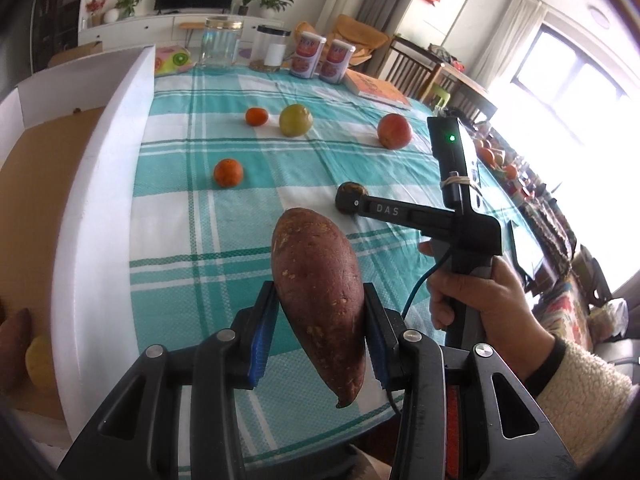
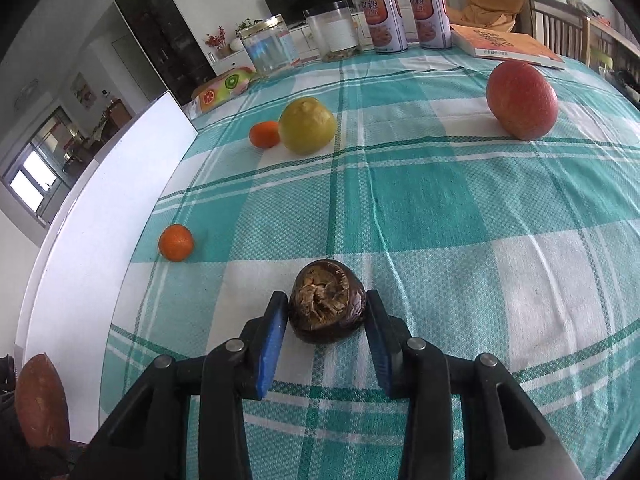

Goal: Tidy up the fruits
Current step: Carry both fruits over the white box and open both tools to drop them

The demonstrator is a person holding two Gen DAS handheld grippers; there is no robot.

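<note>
My left gripper point(image 1: 320, 324) is shut on a reddish-brown sweet potato point(image 1: 320, 296) and holds it above the checked tablecloth, beside the white-walled cardboard box point(image 1: 100, 184). My right gripper point(image 2: 327, 320) has its blue pads on both sides of a dark wrinkled fruit point(image 2: 326, 300) that rests on the cloth; the pads touch or nearly touch it. That fruit point(image 1: 352, 190) and the right gripper also show in the left wrist view. Two small oranges point(image 2: 176, 242) point(image 2: 265, 134), a yellow-green citrus point(image 2: 307, 125) and a red apple point(image 2: 522, 100) lie farther out.
The box holds a sweet potato point(image 1: 14, 340) and a yellow fruit point(image 1: 38, 360). At the table's far edge stand a glass jar point(image 2: 272, 46), a plastic container point(image 2: 334, 34), two tins point(image 2: 384, 20) and a book point(image 2: 508, 46). Chairs stand beyond the table on the right.
</note>
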